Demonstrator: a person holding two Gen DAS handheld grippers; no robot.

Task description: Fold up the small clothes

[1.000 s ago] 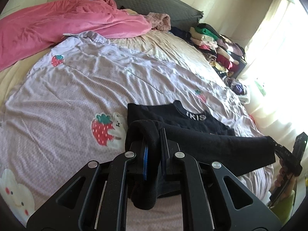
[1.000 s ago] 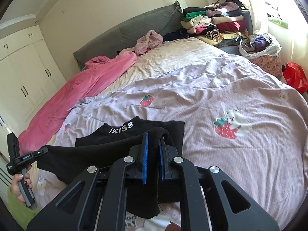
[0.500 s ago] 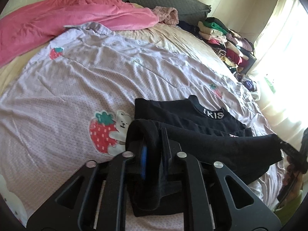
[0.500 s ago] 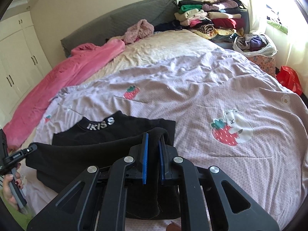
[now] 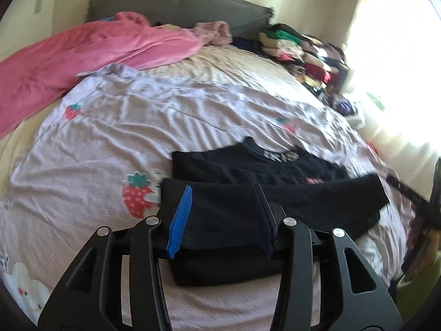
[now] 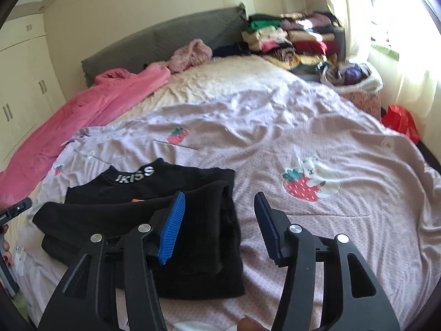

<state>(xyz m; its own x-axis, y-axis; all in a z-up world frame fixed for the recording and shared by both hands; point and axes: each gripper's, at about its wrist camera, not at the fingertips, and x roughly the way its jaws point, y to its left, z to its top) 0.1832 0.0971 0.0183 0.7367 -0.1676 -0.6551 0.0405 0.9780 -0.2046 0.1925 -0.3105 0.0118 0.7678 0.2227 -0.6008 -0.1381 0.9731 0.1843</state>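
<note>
A small black garment (image 5: 248,182) with white collar lettering lies on the lilac strawberry-print sheet (image 5: 110,138), its lower part folded up over the body. My left gripper (image 5: 223,195) is open, its fingers spread over the folded left end. In the right wrist view the same garment (image 6: 154,201) lies at lower left. My right gripper (image 6: 219,204) is open, its blue left pad (image 6: 172,226) over the garment's right end and its right finger over the bare sheet (image 6: 330,248).
A pink blanket (image 5: 82,52) lies along the far left of the bed. Stacked folded clothes (image 6: 292,38) stand at the far right by the grey headboard (image 6: 165,41). A basket (image 6: 355,80) and a red bag (image 6: 399,121) sit beside the bed.
Both grippers were shut on the folded black edge and have opened. The fold now lies flat on the sheet, released from both grippers.
</note>
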